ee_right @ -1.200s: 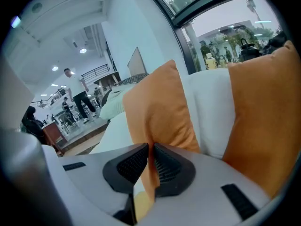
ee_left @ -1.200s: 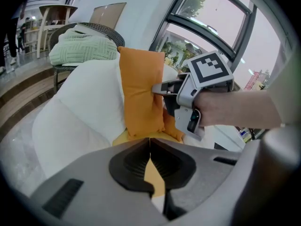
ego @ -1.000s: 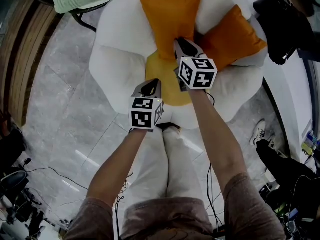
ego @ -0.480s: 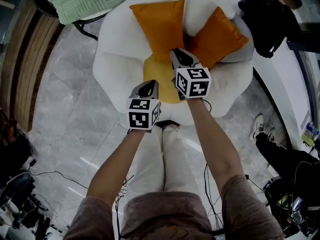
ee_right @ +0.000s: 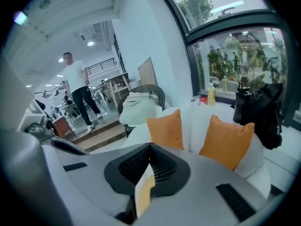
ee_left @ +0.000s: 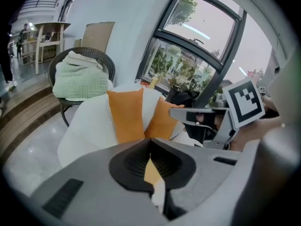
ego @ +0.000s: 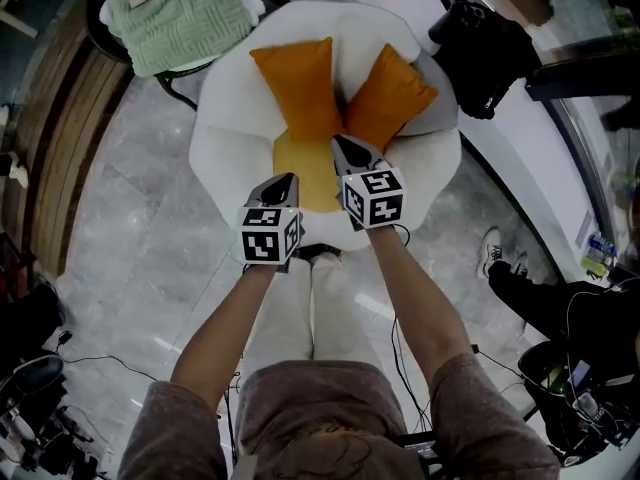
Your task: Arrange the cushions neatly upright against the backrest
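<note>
Left tongs [ego: 284,179] and right tongs [ego: 341,144], both closed on nothing, held over the front of the white armchair [ego: 222,143]. Beyond, left orange cushion [ego: 298,88] and right orange cushion [ego: 391,98] stand side by side against the backrest, the right one tilted outward.

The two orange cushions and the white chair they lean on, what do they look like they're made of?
Left orange cushion and right orange cushion: probably woven fabric, matte with no shine, plump with soft filling and pointed corners. White chair: seems to be padded upholstery in a matte fabric, judging by its rounded, puffy lobes. The weave is too small to tell.
</note>
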A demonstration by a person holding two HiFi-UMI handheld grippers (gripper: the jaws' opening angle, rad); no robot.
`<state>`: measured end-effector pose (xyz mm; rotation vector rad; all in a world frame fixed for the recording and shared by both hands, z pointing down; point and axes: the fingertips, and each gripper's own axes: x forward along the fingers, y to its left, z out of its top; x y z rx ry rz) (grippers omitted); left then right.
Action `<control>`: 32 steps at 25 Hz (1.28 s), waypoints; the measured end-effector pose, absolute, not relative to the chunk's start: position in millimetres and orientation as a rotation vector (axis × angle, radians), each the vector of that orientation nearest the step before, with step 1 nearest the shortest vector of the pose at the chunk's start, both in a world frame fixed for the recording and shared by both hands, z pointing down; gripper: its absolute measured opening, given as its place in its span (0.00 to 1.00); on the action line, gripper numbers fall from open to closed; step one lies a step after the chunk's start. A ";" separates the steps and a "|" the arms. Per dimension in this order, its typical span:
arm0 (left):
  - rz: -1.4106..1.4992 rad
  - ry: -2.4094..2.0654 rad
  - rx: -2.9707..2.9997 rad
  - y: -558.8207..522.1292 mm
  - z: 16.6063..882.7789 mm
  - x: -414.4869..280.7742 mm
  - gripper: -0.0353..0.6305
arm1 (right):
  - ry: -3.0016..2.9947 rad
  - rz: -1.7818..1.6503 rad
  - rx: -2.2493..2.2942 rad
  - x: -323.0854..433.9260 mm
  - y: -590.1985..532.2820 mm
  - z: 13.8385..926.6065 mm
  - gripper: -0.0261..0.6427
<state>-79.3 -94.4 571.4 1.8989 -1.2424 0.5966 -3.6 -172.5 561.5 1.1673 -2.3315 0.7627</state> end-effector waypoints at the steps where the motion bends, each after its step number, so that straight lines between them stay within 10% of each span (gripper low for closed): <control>1: 0.592 -1.244 1.893 -92.6 561.5 -78.9 0.06 | -2.331 0.769 1.170 0.3 -167.7 549.9 0.07; 32: 0.513 -1.152 2.406 -54.7 238.2 -32.0 0.06 | -2.664 0.556 1.134 23.7 -44.8 215.3 0.07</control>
